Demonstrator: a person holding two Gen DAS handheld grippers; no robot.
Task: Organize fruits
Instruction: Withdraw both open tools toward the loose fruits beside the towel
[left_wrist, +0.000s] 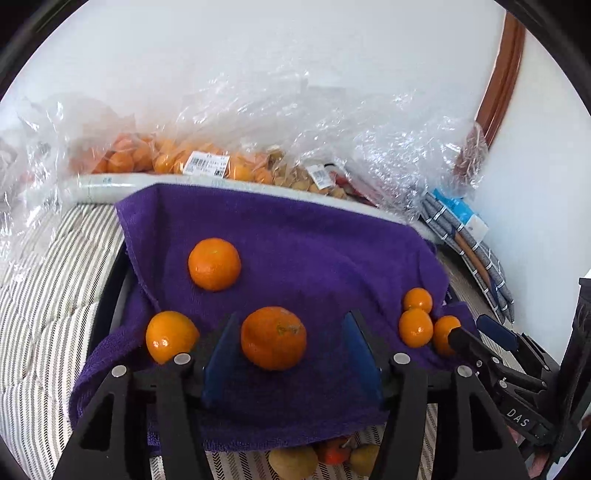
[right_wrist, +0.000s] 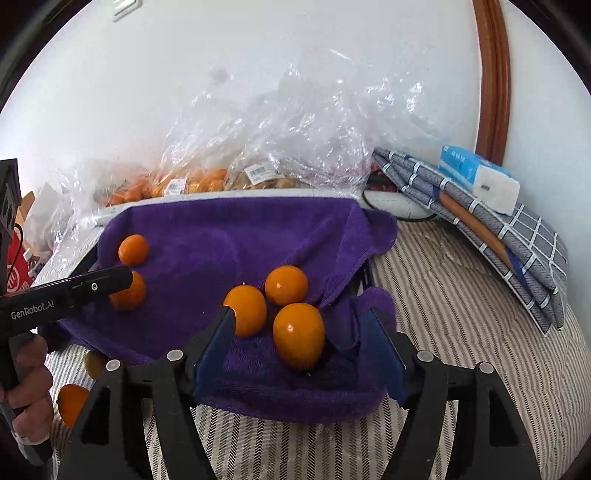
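Observation:
A purple towel lines a container and carries several loose oranges. In the left wrist view my left gripper is open, with one orange lying between its blue fingers, apart from both. Other oranges lie at the back left and front left, and three small ones cluster at the right. In the right wrist view my right gripper is open around an orange, with two more just behind. The left gripper shows at the left.
Clear plastic bags of oranges and brown fruit lie behind the towel. A folded checked cloth with a tissue pack sits at the right. Fruit lies on the striped bedding below the towel.

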